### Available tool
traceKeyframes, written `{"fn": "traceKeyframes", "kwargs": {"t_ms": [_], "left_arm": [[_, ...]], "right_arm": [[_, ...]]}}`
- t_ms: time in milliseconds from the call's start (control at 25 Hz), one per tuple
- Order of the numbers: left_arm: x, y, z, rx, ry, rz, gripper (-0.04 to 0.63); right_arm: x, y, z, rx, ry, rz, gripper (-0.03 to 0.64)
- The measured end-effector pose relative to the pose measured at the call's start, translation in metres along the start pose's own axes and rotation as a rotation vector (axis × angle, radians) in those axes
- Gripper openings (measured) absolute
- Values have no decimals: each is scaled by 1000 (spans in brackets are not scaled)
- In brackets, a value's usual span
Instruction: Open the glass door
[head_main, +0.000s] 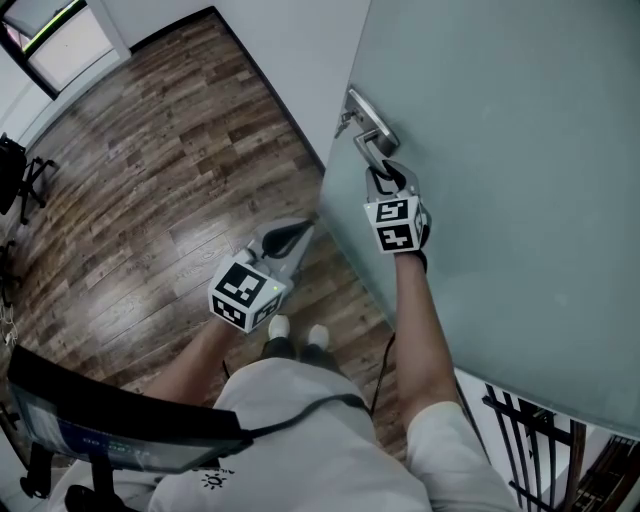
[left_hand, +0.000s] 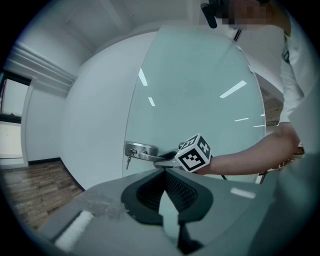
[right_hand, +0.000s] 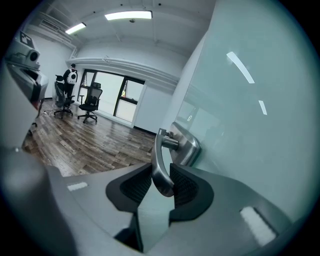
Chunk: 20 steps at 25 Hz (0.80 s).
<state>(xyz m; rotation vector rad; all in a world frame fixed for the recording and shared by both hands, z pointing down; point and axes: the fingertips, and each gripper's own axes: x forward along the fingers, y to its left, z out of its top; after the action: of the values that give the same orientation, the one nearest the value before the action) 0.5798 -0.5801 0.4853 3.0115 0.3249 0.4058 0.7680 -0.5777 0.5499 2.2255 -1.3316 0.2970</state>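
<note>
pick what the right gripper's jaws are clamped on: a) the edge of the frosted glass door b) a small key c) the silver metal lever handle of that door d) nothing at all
c: in the right gripper view, the right gripper presses on both sides of the silver metal lever handle.

You've got one glass door (head_main: 520, 150) with one lever handle (right_hand: 161, 162) and two grippers: the left hand-held gripper (head_main: 300, 232) and the right hand-held gripper (head_main: 385, 175). Farther off are two office chairs (right_hand: 91, 104).
</note>
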Motion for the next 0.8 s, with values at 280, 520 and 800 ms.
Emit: {"fn": "traceKeyframes", "kwargs": {"t_ms": [280,520,800], "left_arm": [[-9,12,-7,1,3,28,2],[-7,20,-5,4,2,38,2],[-24,5,8,-6,-24,28,3]], "right_arm": [[14,-2,-7,10,15,-1,118],[25,-7,-8,25,17,5,124],[-24,3,-13,-3,32,58,198]]}}
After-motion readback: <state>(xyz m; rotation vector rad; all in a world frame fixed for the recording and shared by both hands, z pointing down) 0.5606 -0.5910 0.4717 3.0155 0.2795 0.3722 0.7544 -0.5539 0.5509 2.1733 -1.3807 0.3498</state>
